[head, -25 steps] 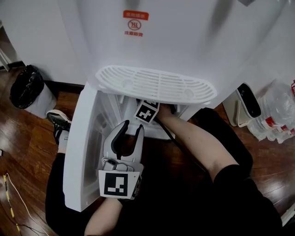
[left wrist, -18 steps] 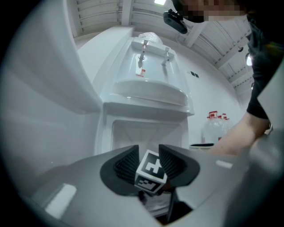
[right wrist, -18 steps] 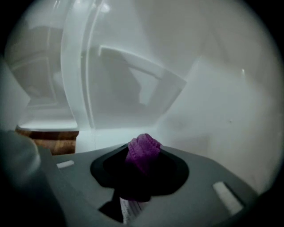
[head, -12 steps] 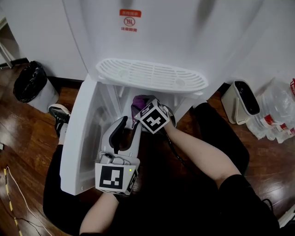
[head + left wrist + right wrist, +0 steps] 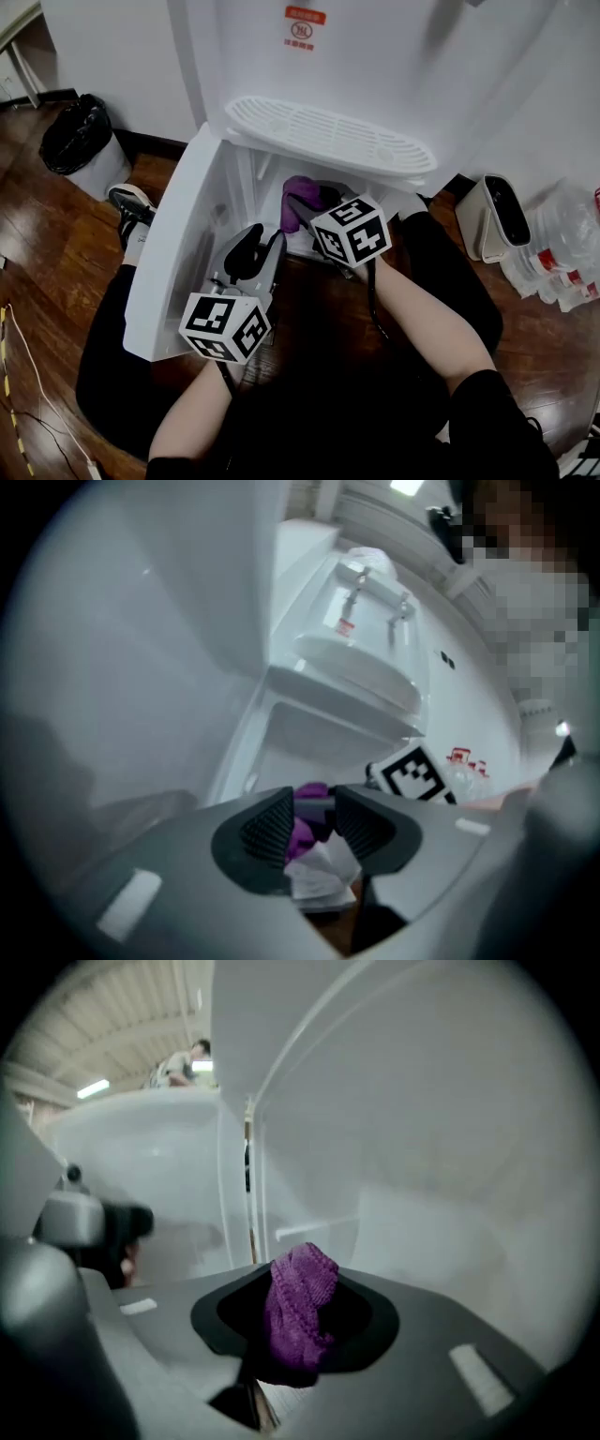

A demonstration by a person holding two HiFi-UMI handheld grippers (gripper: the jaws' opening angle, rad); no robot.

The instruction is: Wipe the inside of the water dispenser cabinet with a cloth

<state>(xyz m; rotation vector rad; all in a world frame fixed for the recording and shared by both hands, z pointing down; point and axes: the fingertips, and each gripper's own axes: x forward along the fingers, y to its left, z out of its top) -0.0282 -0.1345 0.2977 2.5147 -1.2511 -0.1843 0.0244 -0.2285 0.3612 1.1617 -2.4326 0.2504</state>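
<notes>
The white water dispenser has its lower cabinet (image 5: 246,183) open, with the door (image 5: 173,253) swung out to the left. A purple cloth (image 5: 302,187) (image 5: 300,1316) is pinched in my right gripper (image 5: 306,202) (image 5: 305,1312), which is shut on it at the cabinet mouth, just under the drip tray (image 5: 328,136). My left gripper (image 5: 261,236) (image 5: 314,822) points level toward the cabinet beside the door. Its jaws stand a little apart with nothing gripped. In the left gripper view the purple cloth (image 5: 309,793) shows beyond that gap.
A bin lined with a black bag (image 5: 80,141) stands at the far left. A white appliance (image 5: 502,220) and packed water bottles (image 5: 562,253) sit on the wooden floor at right. A shoe (image 5: 131,202) lies beside the door and cables (image 5: 9,375) run along the left edge.
My right gripper has come up and out from deep in the cabinet to its mouth, rolling as it went, so the purple cloth now shows. The left gripper has sunk a little.
</notes>
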